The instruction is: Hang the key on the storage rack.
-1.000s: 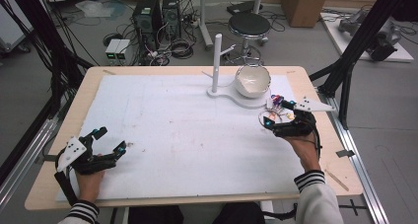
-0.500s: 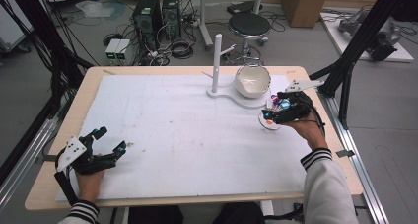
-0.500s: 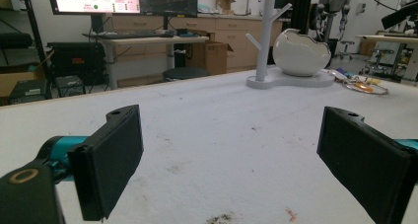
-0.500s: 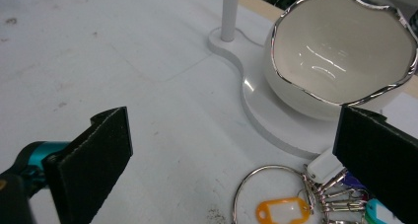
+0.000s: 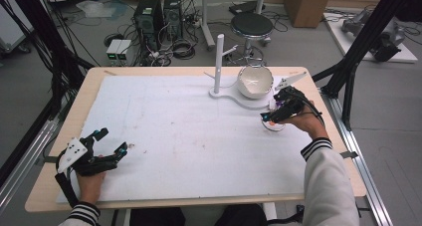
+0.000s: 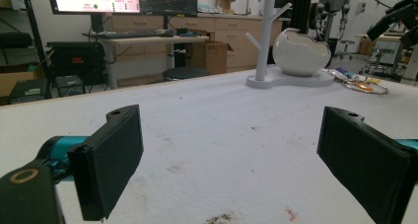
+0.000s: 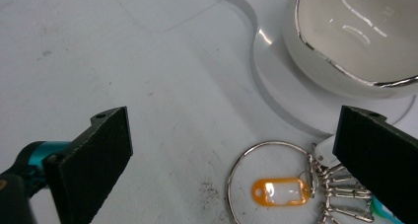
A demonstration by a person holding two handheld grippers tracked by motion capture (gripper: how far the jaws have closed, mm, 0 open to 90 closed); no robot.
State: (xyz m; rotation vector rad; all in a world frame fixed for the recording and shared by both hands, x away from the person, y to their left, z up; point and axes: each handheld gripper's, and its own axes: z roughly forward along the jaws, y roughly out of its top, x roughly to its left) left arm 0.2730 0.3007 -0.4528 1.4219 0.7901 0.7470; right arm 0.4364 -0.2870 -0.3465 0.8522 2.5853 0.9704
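Right gripper is held low over the table's right side, just in front of the white stand base. Jaws are spread wide in the right gripper view, nothing between the pads. The key ring is seen lying flat on the white table cover, below and between the open jaws, nearer the right-hand one. An orange tag lies inside the ring's loop; a cluster of small metal clasps is fanned out at the ring's right side, partly hidden behind the right-hand jaw. Whether either pad touches the ring cannot be told.

The ring is placed just beside the curved edge of the stand base, apart from it. A white egg-shaped bowl with a silver rim is seated on that base; a white post with short pegs stands upright at the base's other end.

Left gripper is rested on the near-left part of the table, well apart from the ring. Its jaws are spread wide, empty, only the stained cover seen between them. From the left gripper view the ring is made out far off, right of the bowl.
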